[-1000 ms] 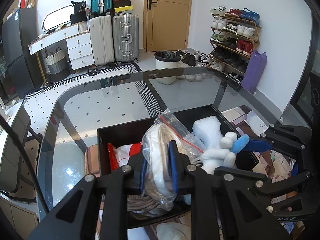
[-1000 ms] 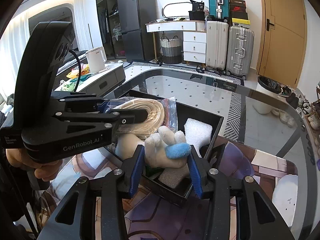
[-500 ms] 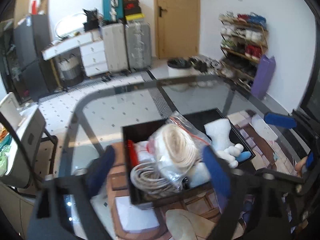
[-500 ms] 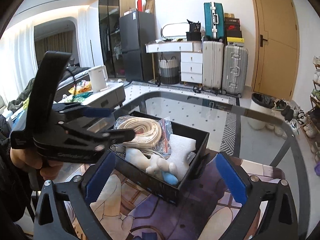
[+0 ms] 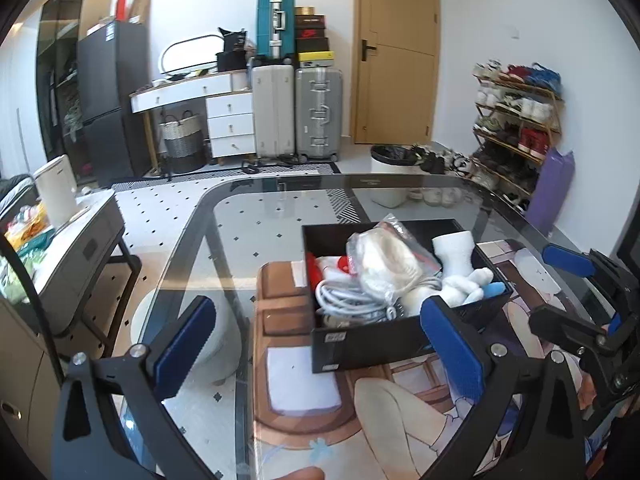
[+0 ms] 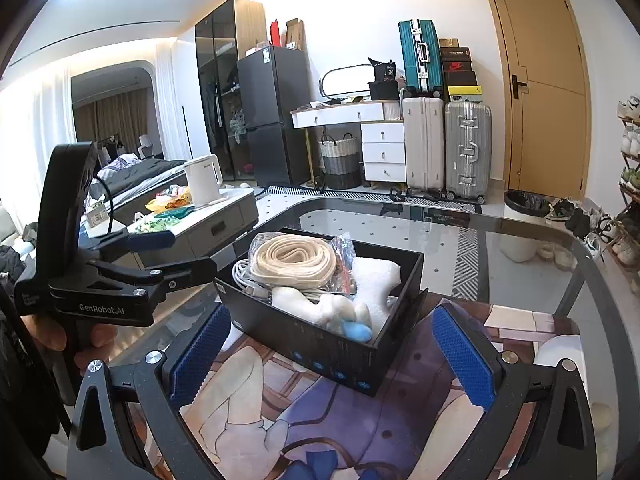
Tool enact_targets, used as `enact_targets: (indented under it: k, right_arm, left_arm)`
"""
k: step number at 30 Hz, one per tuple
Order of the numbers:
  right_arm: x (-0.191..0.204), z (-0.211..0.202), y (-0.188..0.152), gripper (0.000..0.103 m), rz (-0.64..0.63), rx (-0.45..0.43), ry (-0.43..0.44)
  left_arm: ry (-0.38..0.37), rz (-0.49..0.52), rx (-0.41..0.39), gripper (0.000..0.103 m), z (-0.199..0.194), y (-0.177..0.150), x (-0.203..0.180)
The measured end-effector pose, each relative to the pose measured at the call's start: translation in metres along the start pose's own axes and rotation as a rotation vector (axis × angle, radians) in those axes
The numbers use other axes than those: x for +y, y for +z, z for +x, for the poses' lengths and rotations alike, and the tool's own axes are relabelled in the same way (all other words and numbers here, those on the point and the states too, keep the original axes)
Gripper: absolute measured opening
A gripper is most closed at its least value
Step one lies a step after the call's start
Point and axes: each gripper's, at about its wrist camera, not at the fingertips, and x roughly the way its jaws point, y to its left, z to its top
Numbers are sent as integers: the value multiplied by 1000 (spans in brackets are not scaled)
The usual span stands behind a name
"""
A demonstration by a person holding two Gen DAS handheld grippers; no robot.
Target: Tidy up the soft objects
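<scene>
A black box [image 5: 360, 340] [image 6: 304, 344] stands on the printed mat on the glass table. In it lie a clear bag of cream rope [image 5: 384, 264] [image 6: 292, 260], a white cable coil [image 5: 344, 300], a white foam piece [image 5: 456, 252] [image 6: 374, 280] and a white plush toy with a blue tip [image 5: 468, 288] [image 6: 344, 314]. My left gripper [image 5: 320, 344] is open and empty, back from the box; it also shows in the right wrist view [image 6: 160, 256]. My right gripper [image 6: 332, 352] is open and empty in front of the box; it also shows in the left wrist view [image 5: 576, 288].
The glass table [image 5: 280, 216] has a curved far edge. A printed mat [image 6: 320, 420] covers its near part. A low side table with a white kettle [image 6: 202, 182] stands to the left. Suitcases [image 5: 296, 112], a bin and a shoe rack [image 5: 516, 120] stand beyond.
Both grippers have opened and drawn back from the box. The bag of rope and the plush toy, held a second ago, now lie in the box.
</scene>
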Motion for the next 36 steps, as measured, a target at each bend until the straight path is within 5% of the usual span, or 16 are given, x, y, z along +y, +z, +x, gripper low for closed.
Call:
enact_targets:
  k: [36]
  right_arm:
    - [0,2,-14,102,8,-57,-13]
  left_arm:
    - [7,-12,-59,103,3,-33,-7]
